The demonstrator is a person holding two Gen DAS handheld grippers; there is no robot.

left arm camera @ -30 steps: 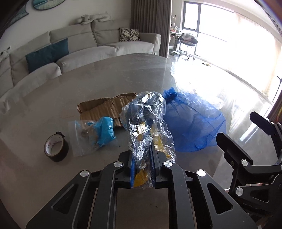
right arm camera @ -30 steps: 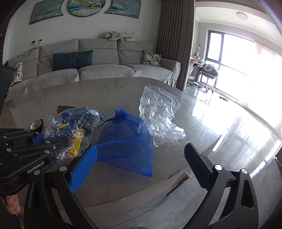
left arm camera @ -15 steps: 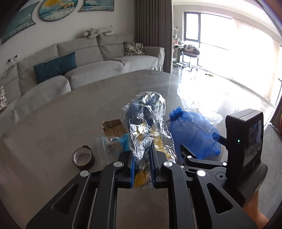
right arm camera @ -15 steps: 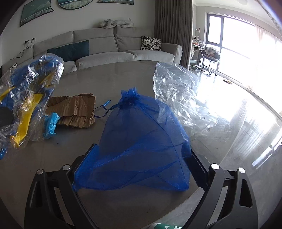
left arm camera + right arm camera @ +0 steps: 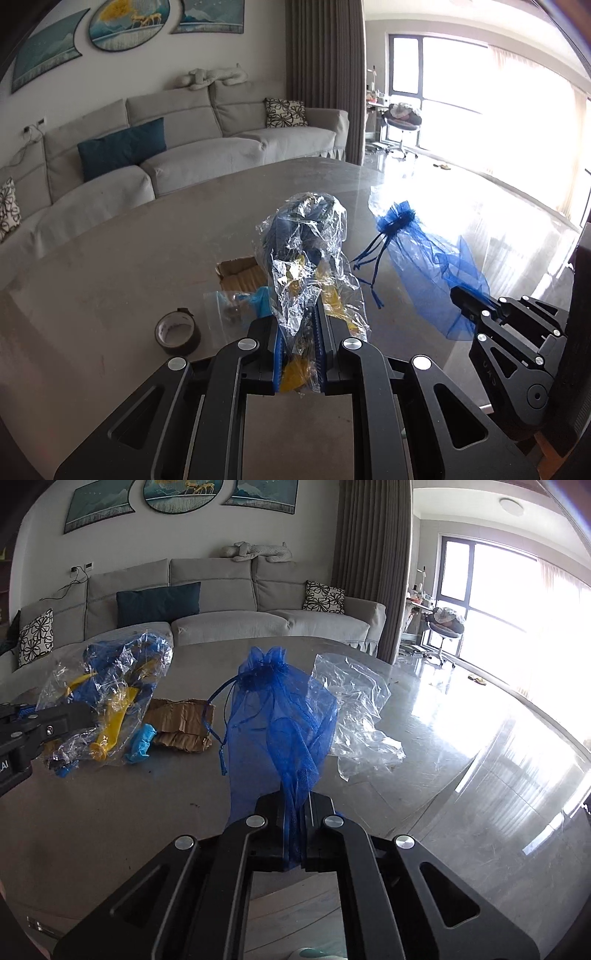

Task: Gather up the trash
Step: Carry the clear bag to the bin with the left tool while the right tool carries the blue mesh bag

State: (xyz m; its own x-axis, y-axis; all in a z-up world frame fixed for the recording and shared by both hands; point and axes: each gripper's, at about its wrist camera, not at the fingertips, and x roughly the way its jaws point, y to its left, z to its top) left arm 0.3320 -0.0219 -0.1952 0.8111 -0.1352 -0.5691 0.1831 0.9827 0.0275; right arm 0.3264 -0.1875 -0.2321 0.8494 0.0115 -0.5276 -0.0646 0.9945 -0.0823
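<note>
L tool is clamped on a crinkled clear wrapper w/ blue & yellow bits inside, lifted off the tabletop. R tool has just been closing and its jaws now pinch the bottom of a blue mesh bag, drawstring end pointing up and away. On the tabletop: torn cardboard, a clear plastic bag just right of the mesh bag, a small zip bag w/ something light blue, and a tape roll.

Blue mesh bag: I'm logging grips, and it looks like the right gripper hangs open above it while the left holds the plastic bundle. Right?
Not quite. The right gripper is shut on the mesh bag, as the right wrist view shows. The left gripper does hold the plastic bundle.
</note>
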